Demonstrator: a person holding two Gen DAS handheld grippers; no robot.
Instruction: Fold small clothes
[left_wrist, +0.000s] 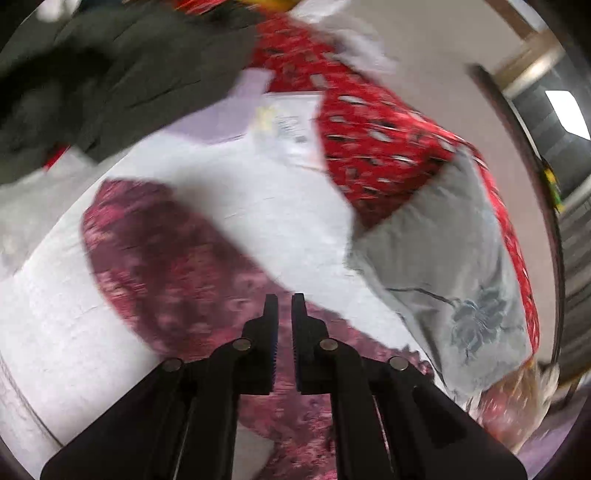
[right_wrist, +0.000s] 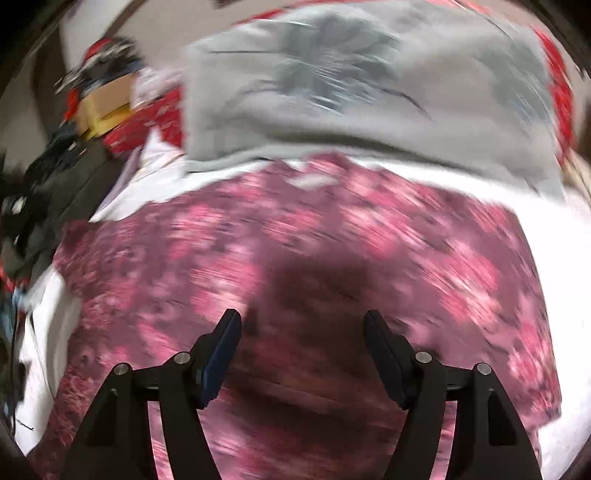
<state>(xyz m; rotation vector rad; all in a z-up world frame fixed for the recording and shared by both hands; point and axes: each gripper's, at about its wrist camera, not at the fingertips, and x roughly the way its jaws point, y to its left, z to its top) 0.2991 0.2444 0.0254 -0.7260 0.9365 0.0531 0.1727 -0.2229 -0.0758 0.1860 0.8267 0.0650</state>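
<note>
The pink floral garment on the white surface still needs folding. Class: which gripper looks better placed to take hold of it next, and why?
Probably the right gripper: its jaws stand open directly over the pink floral garment, nothing between them. The left gripper is nearly shut and apparently empty, so it must reopen first.

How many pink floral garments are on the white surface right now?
1: the pink floral garment lies spread on the white surface, in front of the grey floral cushion. Blur could hide others.
</note>
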